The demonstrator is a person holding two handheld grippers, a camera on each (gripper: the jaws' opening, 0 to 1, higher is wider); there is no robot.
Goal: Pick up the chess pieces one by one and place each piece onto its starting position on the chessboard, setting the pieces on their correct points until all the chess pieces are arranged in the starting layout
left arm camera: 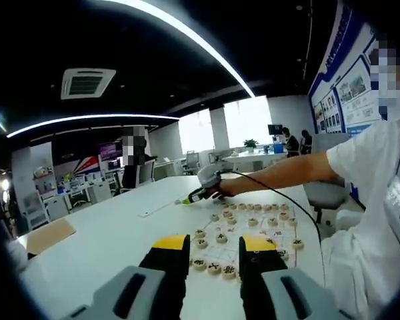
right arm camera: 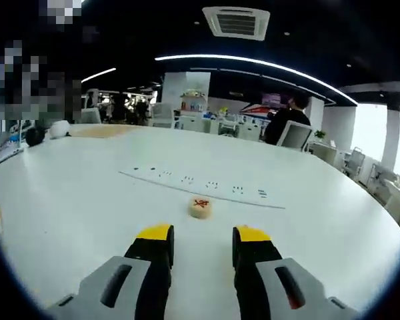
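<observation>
Left gripper view gives me the big white table (left arm camera: 100,233) first, running off toward an office room with desks and a person standing far back. On the table near me lies the chessboard (left arm camera: 250,233), a pale sheet with round wooden chess pieces (left arm camera: 220,238) set along its near and far edges and a few between. A person in a white shirt sits at the right, an arm stretched over the board, and at the end of it I see the right gripper (left arm camera: 201,193) near the board's far corner, over the table. I cannot tell from here how its jaws stand. My left gripper (left arm camera: 215,248) hangs above the near edge of the board, its yellow-tipped jaws apart with nothing between them. A flat brown board (left arm camera: 50,237) lies well to the left. In the right gripper view, the right gripper (right arm camera: 203,237) has its jaws open and empty, and just ahead of them on the bare table lies one round piece (right arm camera: 200,207) with a red character on top, close to a long thin clear ruler (right arm camera: 200,187).
</observation>
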